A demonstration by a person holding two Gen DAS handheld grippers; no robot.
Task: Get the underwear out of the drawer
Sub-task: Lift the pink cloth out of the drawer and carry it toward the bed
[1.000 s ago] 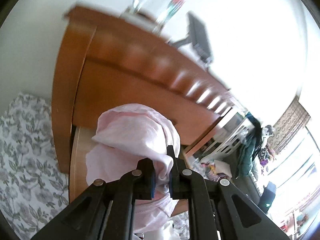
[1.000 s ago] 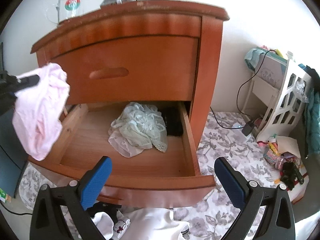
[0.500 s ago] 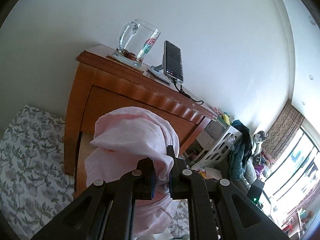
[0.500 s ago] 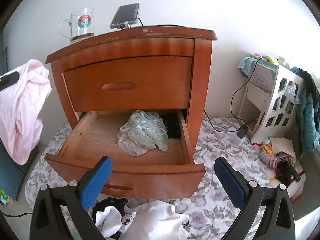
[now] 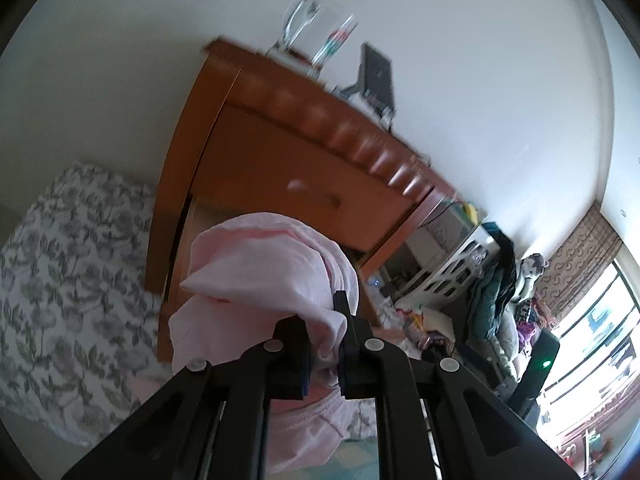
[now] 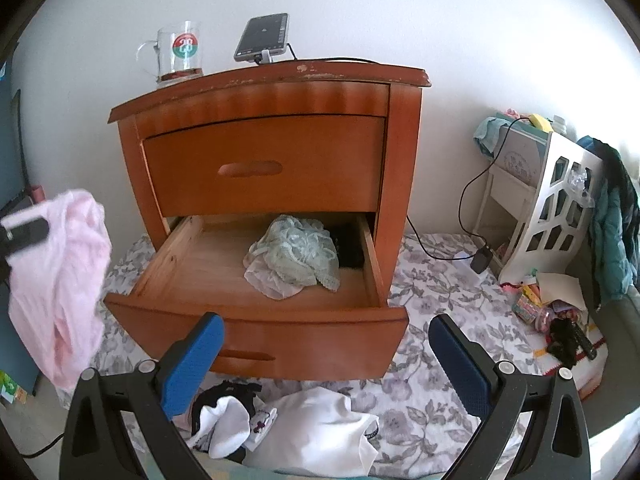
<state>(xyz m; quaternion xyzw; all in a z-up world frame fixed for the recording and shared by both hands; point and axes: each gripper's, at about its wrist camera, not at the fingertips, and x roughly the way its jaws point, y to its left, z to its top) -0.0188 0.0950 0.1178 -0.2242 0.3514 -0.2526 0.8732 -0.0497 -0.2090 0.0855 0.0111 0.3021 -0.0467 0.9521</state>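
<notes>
My left gripper (image 5: 324,344) is shut on pink underwear (image 5: 264,276), which drapes over its fingers. In the right wrist view the same pink underwear (image 6: 60,292) hangs in the air at the far left, clear of the nightstand (image 6: 272,140). The lower drawer (image 6: 256,320) stands pulled out. Inside it lie a pale green lace garment (image 6: 296,252) over a white one, with something dark behind them. My right gripper (image 6: 326,364) is open with nothing between its blue pads, in front of the drawer's front panel.
White and black garments (image 6: 288,420) lie on the floral mat (image 6: 432,292) below the drawer. A glass mug (image 6: 176,52) and a phone (image 6: 262,36) stand on the nightstand top. A white rack (image 6: 548,200) with clothes and a cable stand at right.
The left gripper has carried the pink underwear further left and away from the drawer. The right gripper has drawn back and up, so the whole nightstand now shows.
</notes>
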